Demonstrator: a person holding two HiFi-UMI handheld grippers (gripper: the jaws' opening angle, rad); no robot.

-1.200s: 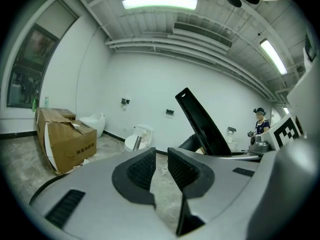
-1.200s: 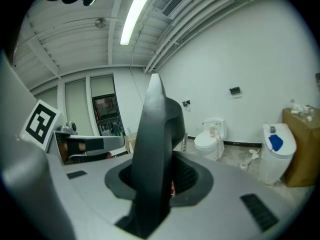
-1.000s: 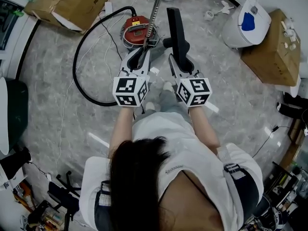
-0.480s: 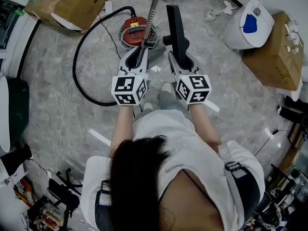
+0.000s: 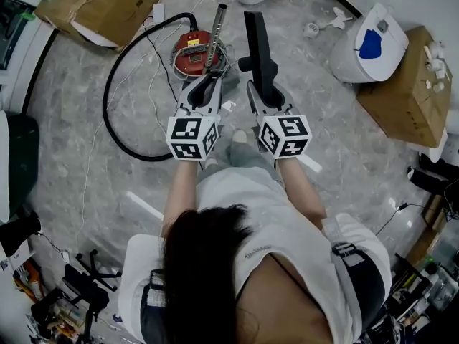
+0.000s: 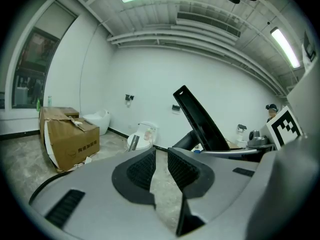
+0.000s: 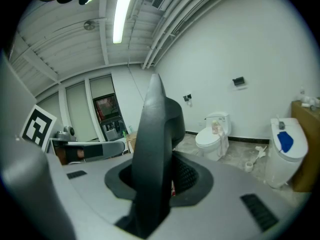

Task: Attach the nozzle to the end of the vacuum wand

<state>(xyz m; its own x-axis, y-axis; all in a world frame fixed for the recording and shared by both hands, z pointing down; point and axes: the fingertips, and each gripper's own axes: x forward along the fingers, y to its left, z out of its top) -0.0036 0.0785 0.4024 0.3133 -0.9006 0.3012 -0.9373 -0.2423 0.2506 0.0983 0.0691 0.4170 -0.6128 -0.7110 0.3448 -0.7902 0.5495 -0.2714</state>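
My right gripper (image 7: 156,179) clamps its jaws on the black nozzle (image 5: 258,45), whose long axis points away from me. The metal wand (image 5: 214,38) runs roughly parallel just left of it, over the red canister (image 5: 192,54). My left gripper (image 6: 160,166) is nearer it (jaws narrow, nothing between); the wand's lower end is hidden.
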